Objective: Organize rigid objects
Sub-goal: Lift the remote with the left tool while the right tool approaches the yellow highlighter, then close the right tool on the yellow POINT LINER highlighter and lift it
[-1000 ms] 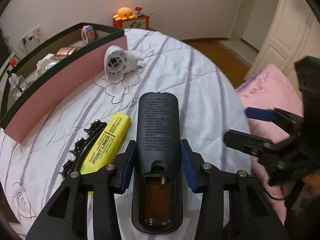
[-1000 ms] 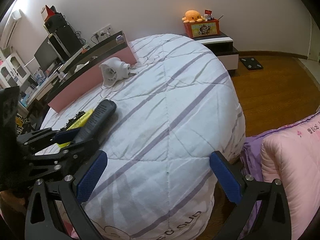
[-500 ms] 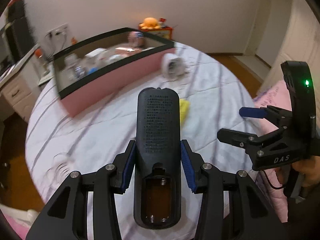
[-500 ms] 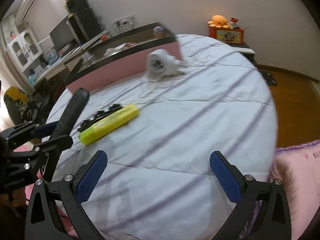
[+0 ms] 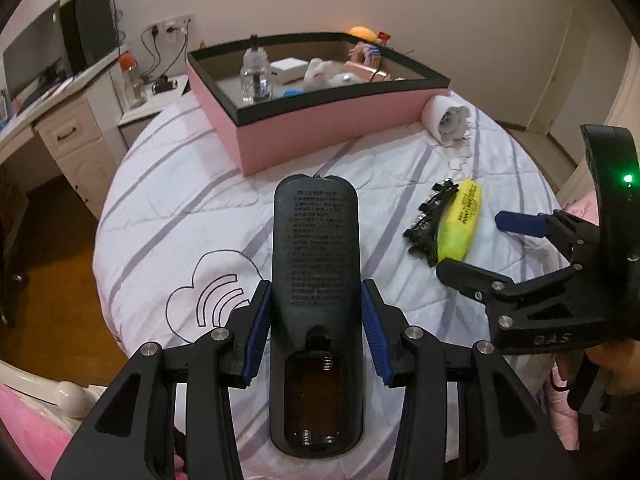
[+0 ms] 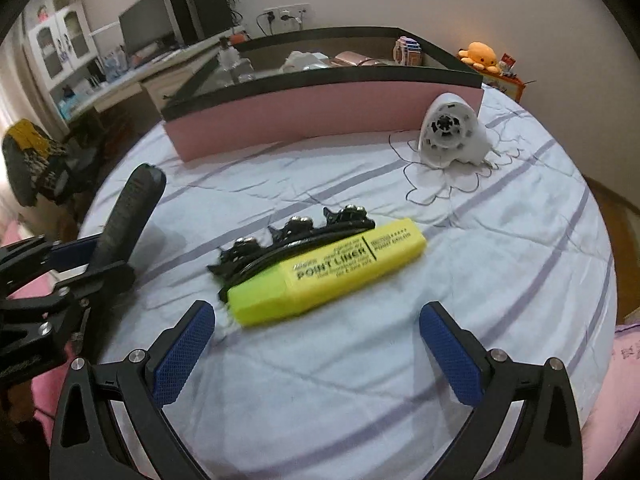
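1. Between the blue pads of the left gripper point(image 5: 316, 332) sits a black remote control point(image 5: 316, 264), clamped at both sides, back upward, its battery bay uncovered, held above the white striped bedspread point(image 5: 192, 216).
2. Beyond it stands a pink box point(image 5: 332, 128) with a dark rim, holding several small things.
3. Spread wide and holding nothing, the right gripper point(image 6: 316, 344) hovers just short of a yellow highlighter point(image 6: 328, 272).
4. A black hair clip point(image 6: 292, 240) lies against the highlighter's far side; a white hair dryer point(image 6: 452, 136) rests near the box.

Black remote point(image 5: 316, 264) held aloft, yellow highlighter point(image 6: 328, 272) touching black hair clip point(image 6: 292, 240)
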`<state>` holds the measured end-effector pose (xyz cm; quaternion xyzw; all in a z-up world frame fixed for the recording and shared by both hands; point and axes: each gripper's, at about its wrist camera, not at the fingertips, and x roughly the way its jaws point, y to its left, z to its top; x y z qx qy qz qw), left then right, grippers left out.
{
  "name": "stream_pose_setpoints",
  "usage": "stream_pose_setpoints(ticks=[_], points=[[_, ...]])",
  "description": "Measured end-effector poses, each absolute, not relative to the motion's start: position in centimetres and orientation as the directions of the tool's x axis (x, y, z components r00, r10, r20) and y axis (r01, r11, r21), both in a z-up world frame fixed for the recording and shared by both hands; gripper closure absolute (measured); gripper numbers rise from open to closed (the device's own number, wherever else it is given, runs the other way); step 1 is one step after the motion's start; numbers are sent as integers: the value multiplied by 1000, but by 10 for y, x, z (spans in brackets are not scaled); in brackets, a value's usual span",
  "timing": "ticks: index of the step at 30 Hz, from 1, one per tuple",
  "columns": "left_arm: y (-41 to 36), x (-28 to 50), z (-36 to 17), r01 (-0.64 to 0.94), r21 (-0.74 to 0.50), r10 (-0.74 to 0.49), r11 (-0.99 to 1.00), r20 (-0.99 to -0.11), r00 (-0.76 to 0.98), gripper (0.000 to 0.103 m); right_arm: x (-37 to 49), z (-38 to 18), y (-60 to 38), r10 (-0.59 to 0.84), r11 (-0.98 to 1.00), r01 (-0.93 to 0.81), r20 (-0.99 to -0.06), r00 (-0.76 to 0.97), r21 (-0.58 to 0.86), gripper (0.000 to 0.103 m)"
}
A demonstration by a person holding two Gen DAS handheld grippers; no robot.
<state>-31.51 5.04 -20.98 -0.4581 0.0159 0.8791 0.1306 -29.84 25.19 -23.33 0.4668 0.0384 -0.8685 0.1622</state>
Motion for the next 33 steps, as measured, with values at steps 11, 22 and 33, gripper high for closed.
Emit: stream_pose_setpoints(ticks=[11, 22, 33], points=[[64, -323, -225, -264, -87, 222, -961, -814, -538, 42, -299, -227, 324, -32, -991, 124, -816, -577, -49, 0], [60, -320, -221, -245, -75, 201, -967, -816, -542, 40, -318, -223, 296, -117, -980, 201, -810, -575, -1, 0], [52, -315, -222, -229, -72, 188, -971, -819, -542, 34, -325, -217, 323, -182, -960, 278, -805, -564, 23, 76]])
